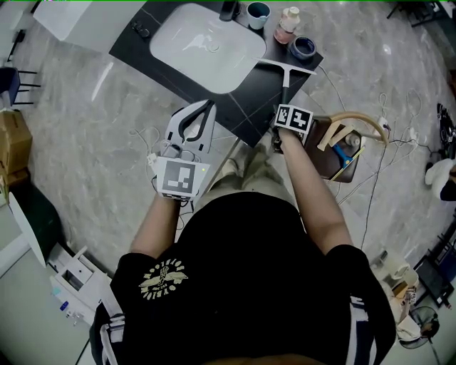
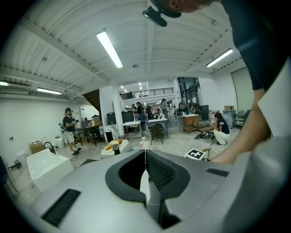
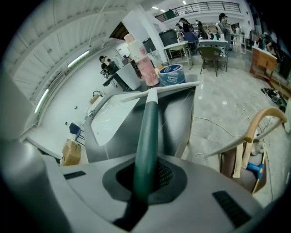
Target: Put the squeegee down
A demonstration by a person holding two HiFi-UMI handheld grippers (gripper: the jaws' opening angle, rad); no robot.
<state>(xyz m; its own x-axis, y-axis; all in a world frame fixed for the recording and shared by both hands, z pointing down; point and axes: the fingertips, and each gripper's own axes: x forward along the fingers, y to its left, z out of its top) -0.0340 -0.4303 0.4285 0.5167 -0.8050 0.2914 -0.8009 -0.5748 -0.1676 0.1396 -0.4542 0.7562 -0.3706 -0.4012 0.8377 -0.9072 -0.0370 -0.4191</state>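
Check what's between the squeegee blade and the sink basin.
Only bare black countertop lies between the squeegee and the white basin. The head view shows it, and the right gripper view agrees.

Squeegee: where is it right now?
In the head view the squeegee is right of centre, its green handle clamped in the right gripper. Its blade is over the right edge of the dark counter, beside the white basin and near the blue tub.

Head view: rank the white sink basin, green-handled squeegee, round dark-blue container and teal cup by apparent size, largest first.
1. white rectangular sink basin
2. green-handled white-bladed squeegee
3. round dark-blue container and teal cup look alike in size, so I won't rank them against each other.
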